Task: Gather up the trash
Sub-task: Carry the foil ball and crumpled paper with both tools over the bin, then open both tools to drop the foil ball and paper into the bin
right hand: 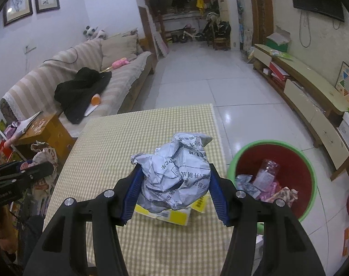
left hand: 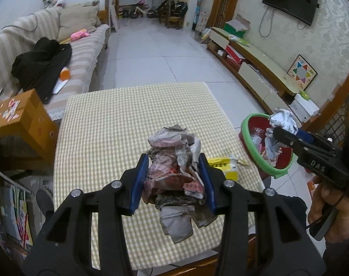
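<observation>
We hold 2 paper balls up over the bench (left hand: 110,124). Left tool (left hand: 174,181) squeezes the pinkish wad (left hand: 174,172); right tool (right hand: 174,191) squeezes the white wad (right hand: 176,172). Next: drop both into the red bin (right hand: 307,161) at 3 o'clock.

checkered yellow tablecloth table (left hand: 119,124) with just a yellow box (right hand: 169,214) near its right edge

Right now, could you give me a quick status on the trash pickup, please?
Left tool shut on crumpled pinkish-brown paper wad. Right tool shut on crumpled white printed paper ball. Green-rimmed red bin open, path clear.
</observation>
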